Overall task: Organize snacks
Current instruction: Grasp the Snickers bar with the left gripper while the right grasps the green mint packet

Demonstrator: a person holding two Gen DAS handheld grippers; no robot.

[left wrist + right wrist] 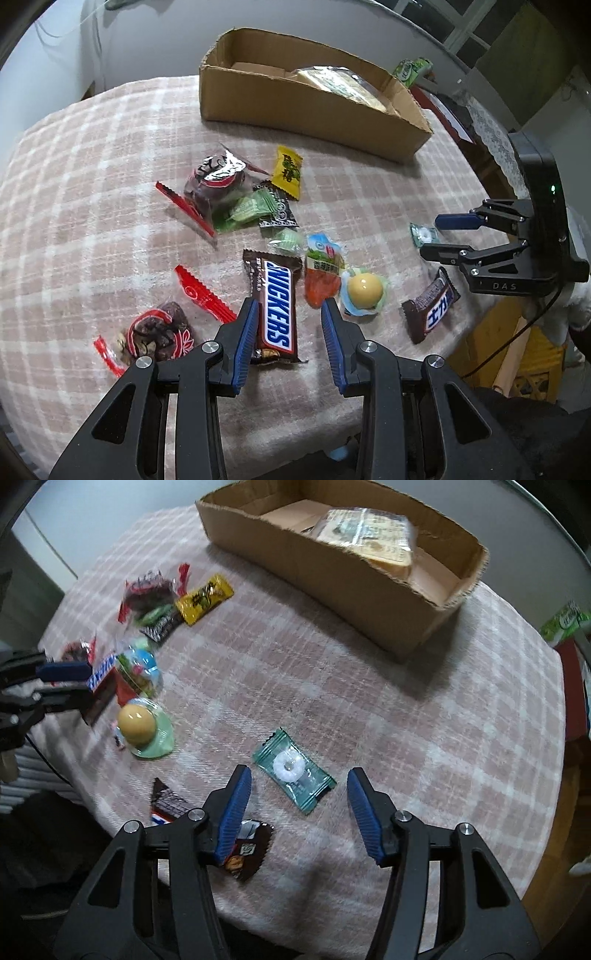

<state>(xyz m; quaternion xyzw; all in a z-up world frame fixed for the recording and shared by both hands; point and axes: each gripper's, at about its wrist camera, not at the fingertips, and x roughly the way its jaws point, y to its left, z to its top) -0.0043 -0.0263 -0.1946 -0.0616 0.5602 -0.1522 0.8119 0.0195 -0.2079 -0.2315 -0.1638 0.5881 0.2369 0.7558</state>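
Now both your tools are apart: left tool (288, 319) straddles the brown Snickers bar (275, 306), right tool (299, 794) straddles the teal-wrapped ring mint (293, 770); close, then carry to the brown cardboard box (332, 568).

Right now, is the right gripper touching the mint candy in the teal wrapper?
Apart. The right wrist view shows the right gripper open, with bare cloth between each pad and the mint candy.
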